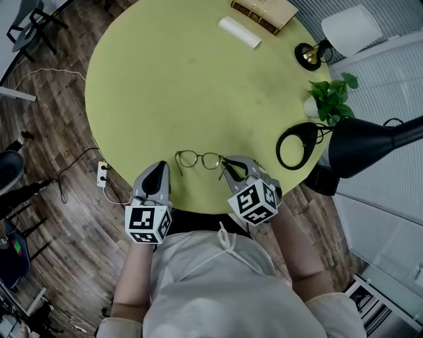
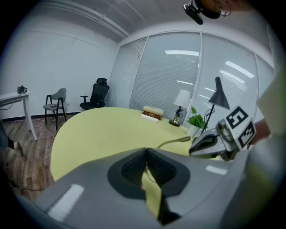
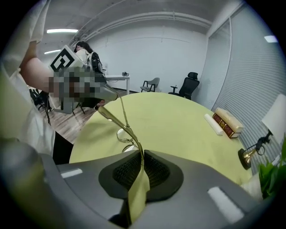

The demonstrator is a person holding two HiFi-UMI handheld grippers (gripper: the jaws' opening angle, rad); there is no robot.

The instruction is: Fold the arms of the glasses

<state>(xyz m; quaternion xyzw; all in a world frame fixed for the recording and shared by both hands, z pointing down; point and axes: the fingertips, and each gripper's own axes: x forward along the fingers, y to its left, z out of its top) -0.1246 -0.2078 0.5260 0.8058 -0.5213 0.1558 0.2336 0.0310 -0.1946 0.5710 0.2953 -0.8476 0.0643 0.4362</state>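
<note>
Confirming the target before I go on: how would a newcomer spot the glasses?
Start at the round yellow-green table and go to its near edge, just in front of the person. The glasses sit there, one arm pinched by the right gripper. They are the only thin gold wire frame, unlike the bulky book and plant farther off.

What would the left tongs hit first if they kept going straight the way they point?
Probably the bare yellow table top just ahead, since the left tongs tilt down toward it. The glasses' arm lies to the right of that line, though depth is unclear.
</note>
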